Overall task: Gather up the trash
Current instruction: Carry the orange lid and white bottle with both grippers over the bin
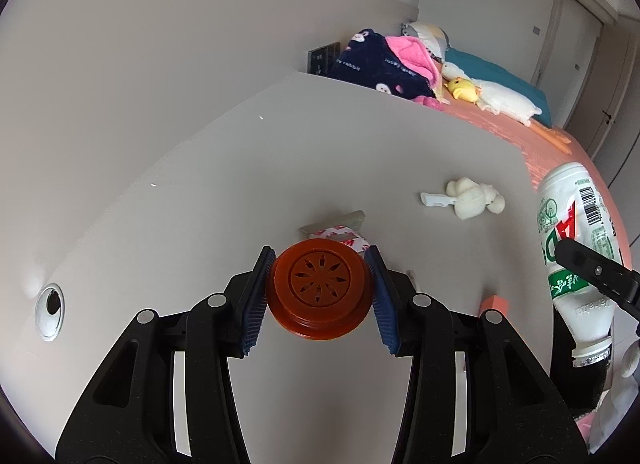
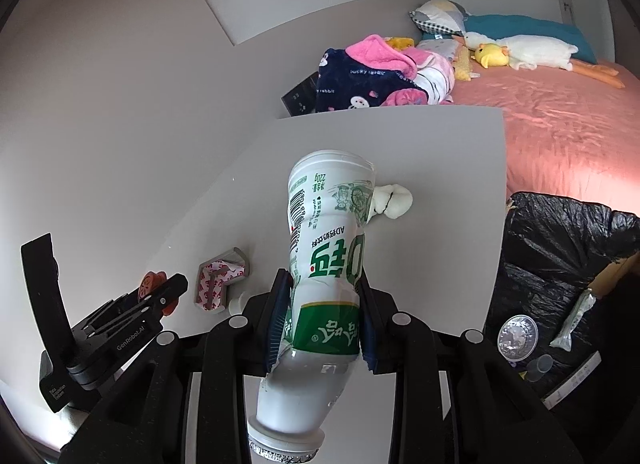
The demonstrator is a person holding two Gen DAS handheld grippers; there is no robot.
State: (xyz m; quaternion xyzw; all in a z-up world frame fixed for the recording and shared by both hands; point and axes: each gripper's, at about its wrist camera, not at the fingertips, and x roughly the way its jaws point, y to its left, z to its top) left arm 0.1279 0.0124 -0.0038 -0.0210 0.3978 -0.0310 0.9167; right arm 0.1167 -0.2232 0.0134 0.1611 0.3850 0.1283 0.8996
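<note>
Collection status, items listed left to right.

1. Left gripper (image 1: 320, 292): fingers closed on a round orange-brown lid (image 1: 320, 296) with a flower-shaped cut-out, lifted clear of the grey worktop (image 1: 200, 183). In hand, not yet binned.

2. Red-and-white wrapper (image 2: 218, 278), crumpled with a grey folded card: lying on the worktop toward its near edge, just beyond the lid. Not collected.

3. Small white plastic piece (image 1: 434, 198) and white wadded tissue (image 1: 476, 197): touching each other, toward the worktop's right edge, well apart from the wrapper. Not collected.

4. Small orange block (image 1: 496, 304): near the worktop's near-right corner; nature unclear.

5. Right gripper (image 2: 322, 320): fingers clamped on a white and green drink bottle (image 2: 324, 284), its sides dented, neck toward the camera, held above the worktop. In hand, not yet binned.

6. Bin lined with a black bag (image 2: 560, 264): off the worktop's right edge, beside the bed (image 2: 560, 123). Already holds a clear round lid, a small cup and a wrapper.

Judgement: part done; two items in transit, at least three pieces left.
</note>
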